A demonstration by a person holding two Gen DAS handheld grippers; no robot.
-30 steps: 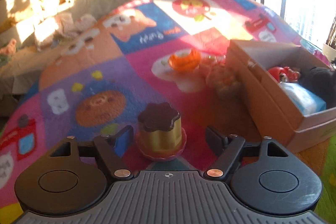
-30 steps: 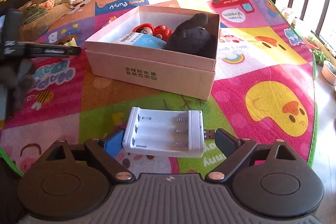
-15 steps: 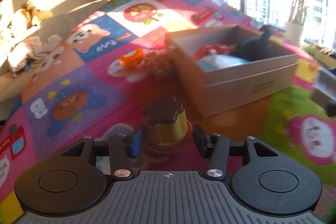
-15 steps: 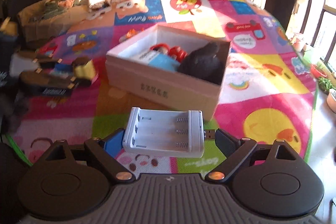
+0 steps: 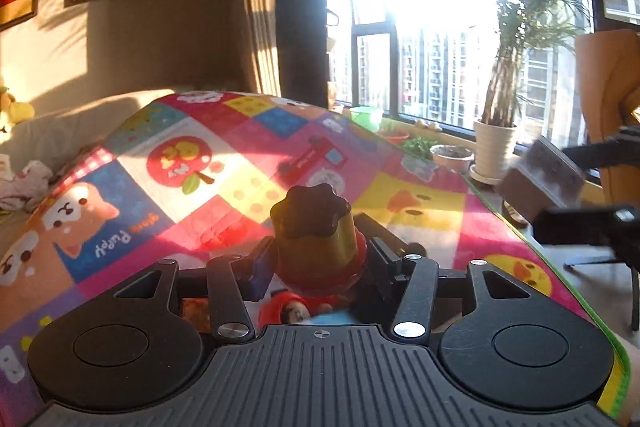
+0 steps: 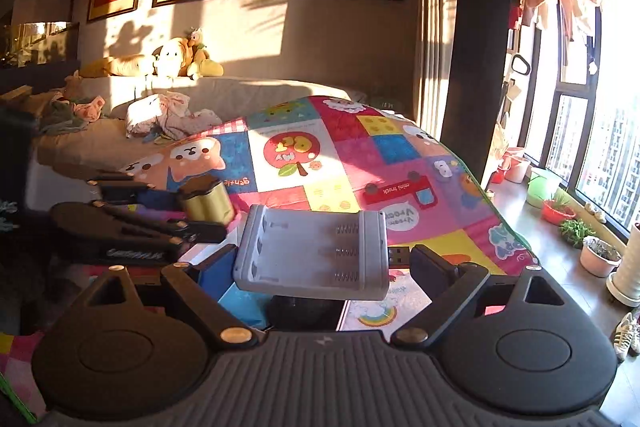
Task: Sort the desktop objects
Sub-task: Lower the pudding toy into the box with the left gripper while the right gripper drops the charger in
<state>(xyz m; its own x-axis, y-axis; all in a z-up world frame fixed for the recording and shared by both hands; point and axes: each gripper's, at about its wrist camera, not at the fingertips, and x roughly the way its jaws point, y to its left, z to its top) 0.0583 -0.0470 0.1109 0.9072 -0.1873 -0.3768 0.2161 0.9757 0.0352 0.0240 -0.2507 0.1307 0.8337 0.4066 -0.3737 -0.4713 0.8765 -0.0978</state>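
A second ago the left gripper (image 5: 318, 259) stood open around the gold jar with the dark flower lid (image 5: 314, 239) on the patchwork play mat (image 5: 224, 163). Now its pads clamp the jar, lifted off the mat, with red toys (image 5: 288, 309) showing just under it at 6 o'clock. At 3 o'clock the right gripper (image 6: 320, 263) still grips the white battery charger (image 6: 316, 251) by its ends, jaws wide; it has risen too, over the box's dark toy (image 6: 304, 309).
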